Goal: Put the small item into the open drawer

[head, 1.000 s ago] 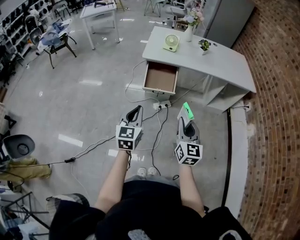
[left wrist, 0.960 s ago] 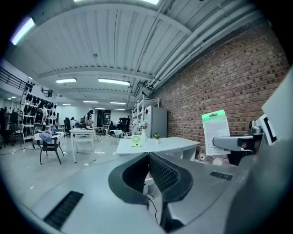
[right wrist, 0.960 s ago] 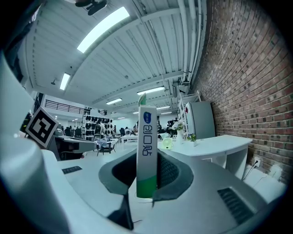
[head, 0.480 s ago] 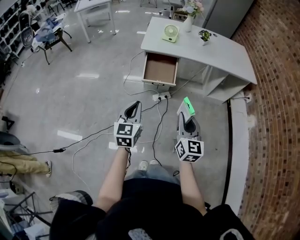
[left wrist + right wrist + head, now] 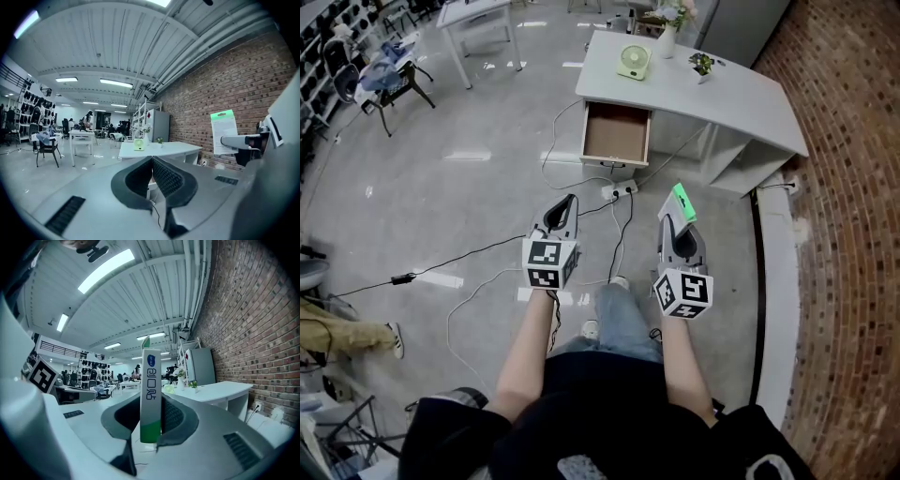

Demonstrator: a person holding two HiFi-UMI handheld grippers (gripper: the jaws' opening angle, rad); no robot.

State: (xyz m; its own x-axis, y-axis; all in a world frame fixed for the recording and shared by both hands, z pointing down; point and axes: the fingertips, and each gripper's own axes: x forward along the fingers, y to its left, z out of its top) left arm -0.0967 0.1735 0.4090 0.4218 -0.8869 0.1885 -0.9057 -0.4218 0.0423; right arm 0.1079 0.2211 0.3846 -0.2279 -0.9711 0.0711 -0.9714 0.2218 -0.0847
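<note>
My left claw (image 5: 571, 201) hangs over the bare floor with its jaws pressed together and nothing between them, so it has no part in this step. Ahead of it and a little to the right, the open drawer (image 5: 617, 133) juts from the front of the white desk (image 5: 741, 94), and its brown inside looks empty from where I stand. On the floor in front of the drawer lie a power strip (image 5: 614, 192) and loose cables (image 5: 623, 239), right where I would walk. My right claw (image 5: 673, 223) is clamped on the small item, a flat carded packet (image 5: 678, 201) with a green end. The pads pinch its lower part and it stands upright out of the jaws, edge-on in the right gripper view. The packet is in the air, well apart from the drawer and off to its right. I judge this to be the carrying step: the pick-up is done and the drop is not yet begun. Next I need to close the gap, stepping over the cables without snagging them. Then I should swing the right claw leftward until the packet hangs above the drawer's opening, lower it past the front edge, and only then part the jaws. The packet is thin and tall, so I would tip it flat to keep it from catching on the desk's underside.
</note>
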